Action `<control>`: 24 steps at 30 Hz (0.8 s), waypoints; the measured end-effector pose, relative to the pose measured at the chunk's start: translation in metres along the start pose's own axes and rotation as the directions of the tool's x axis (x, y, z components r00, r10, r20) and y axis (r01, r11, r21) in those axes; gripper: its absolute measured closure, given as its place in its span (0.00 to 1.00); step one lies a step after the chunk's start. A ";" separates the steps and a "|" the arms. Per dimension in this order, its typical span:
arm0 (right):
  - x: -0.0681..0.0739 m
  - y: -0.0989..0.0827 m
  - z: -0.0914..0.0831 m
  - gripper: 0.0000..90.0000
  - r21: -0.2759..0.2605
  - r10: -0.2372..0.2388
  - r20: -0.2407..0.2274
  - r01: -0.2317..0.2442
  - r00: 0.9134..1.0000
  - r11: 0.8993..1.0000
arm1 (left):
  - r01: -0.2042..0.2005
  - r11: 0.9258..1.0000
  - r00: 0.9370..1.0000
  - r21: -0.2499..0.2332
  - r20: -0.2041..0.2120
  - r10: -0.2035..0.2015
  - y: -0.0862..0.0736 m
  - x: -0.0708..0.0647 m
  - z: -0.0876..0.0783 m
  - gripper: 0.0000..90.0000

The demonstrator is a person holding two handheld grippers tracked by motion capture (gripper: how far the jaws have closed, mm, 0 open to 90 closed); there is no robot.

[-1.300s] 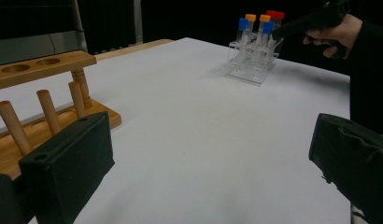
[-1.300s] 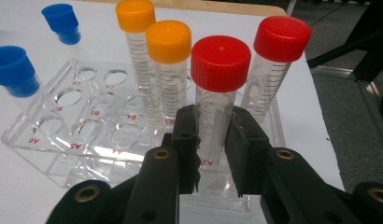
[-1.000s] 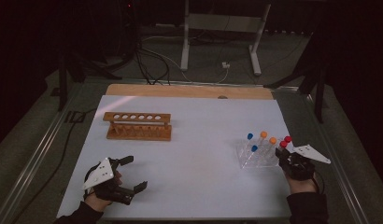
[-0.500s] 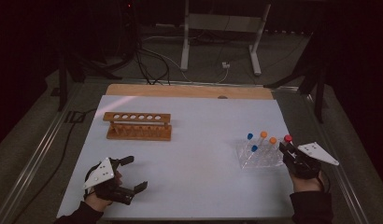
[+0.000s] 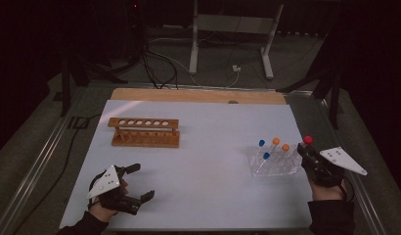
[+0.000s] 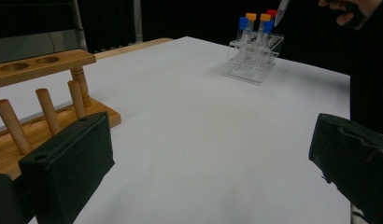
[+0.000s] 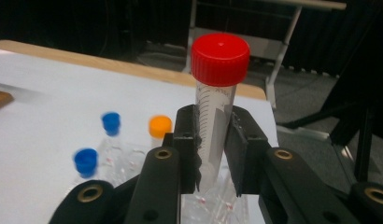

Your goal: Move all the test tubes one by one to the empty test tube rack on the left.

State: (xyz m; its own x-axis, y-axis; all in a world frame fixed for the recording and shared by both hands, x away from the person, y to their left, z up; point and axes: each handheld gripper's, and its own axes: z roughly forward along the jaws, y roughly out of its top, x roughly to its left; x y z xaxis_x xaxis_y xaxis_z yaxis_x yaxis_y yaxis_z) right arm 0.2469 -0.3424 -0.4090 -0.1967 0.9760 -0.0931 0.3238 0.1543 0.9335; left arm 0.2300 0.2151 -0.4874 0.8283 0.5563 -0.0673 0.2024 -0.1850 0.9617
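- Dark room all around, with a white worktop (image 5: 203, 161) lit up in the middle and a metal stand seen past its far edge.
- Right tongs (image 7: 213, 144) are clamped on a red-capped tube (image 7: 216, 100), held upright just above the clear rack (image 5: 276, 164) at about 4 o'clock on the worktop.
- Blue- and orange-capped tubes (image 5: 274, 147) are left standing in that rack.
- Left tongs (image 5: 135, 182) are parked at roughly 7 o'clock, jaws wide apart with nothing between them.
- A wooden rack (image 5: 144, 132) with empty holes is seen at about 10 o'clock, well apart from the clear one.
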 end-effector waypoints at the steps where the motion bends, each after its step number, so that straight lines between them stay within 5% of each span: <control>1: 0.002 0.002 -0.002 0.83 -0.008 -0.008 -0.003 0.008 1.000 1.000 | 0.001 1.000 1.000 -0.001 0.000 -0.001 0.000 0.000 0.000 0.01; 18: 0.039 0.027 -0.006 0.83 -0.083 -0.067 -0.124 0.057 0.990 0.995 | -0.002 1.000 1.000 -0.007 0.004 0.002 0.000 -0.001 0.000 0.01; 24: 0.056 0.029 -0.002 0.83 -0.090 -0.083 -0.186 0.067 0.979 0.994 | -0.004 1.000 1.000 0.000 0.004 0.004 0.000 -0.001 0.001 0.01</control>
State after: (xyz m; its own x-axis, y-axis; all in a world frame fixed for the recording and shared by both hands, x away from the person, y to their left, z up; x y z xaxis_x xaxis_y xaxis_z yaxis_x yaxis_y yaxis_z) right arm 0.2440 -0.2839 -0.3861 -0.3920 0.9140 -0.1041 0.2255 0.2052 0.9524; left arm 0.2290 0.2139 -0.4877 0.8312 0.5523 -0.0640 0.1986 -0.1874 0.9620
